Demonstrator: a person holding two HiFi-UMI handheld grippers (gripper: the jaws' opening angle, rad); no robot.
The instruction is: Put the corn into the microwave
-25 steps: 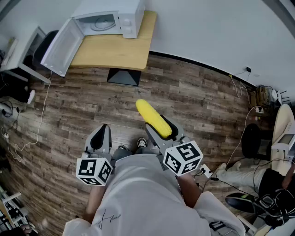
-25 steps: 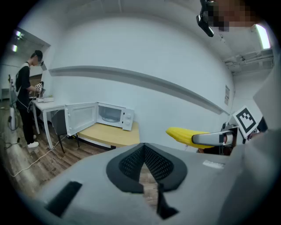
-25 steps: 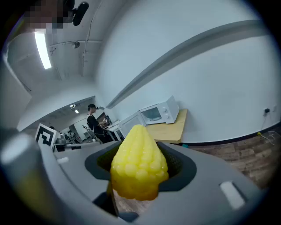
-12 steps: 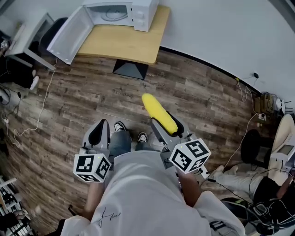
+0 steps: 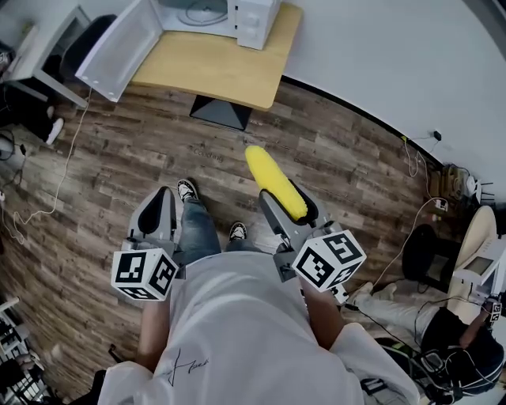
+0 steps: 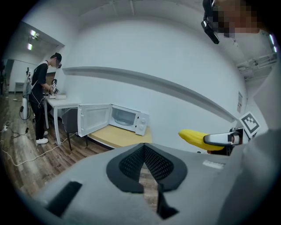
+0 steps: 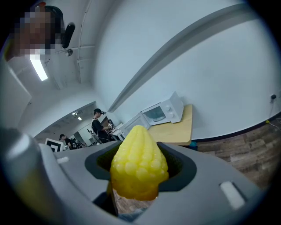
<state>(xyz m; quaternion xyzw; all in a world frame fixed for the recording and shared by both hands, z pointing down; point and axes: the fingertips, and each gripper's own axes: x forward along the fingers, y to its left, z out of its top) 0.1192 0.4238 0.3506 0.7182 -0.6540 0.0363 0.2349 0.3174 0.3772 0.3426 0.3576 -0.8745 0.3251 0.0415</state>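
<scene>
I hold both grippers out ahead, tilted slightly down. My right gripper (image 5: 286,202) has its fingers clamped on one yellow corn (image 5: 266,168), tip forward, above the wood floor (image 5: 118,174). My left gripper (image 5: 162,199) has its fingers closed on nothing. One white microwave (image 5: 253,11), door open, sits on the desk (image 5: 213,73) ahead.

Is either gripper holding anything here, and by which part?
The right gripper holds the corn by its rear end, with the tapered tip sticking out ahead of the jaws. The left gripper, jaws together, holds nothing.
</scene>
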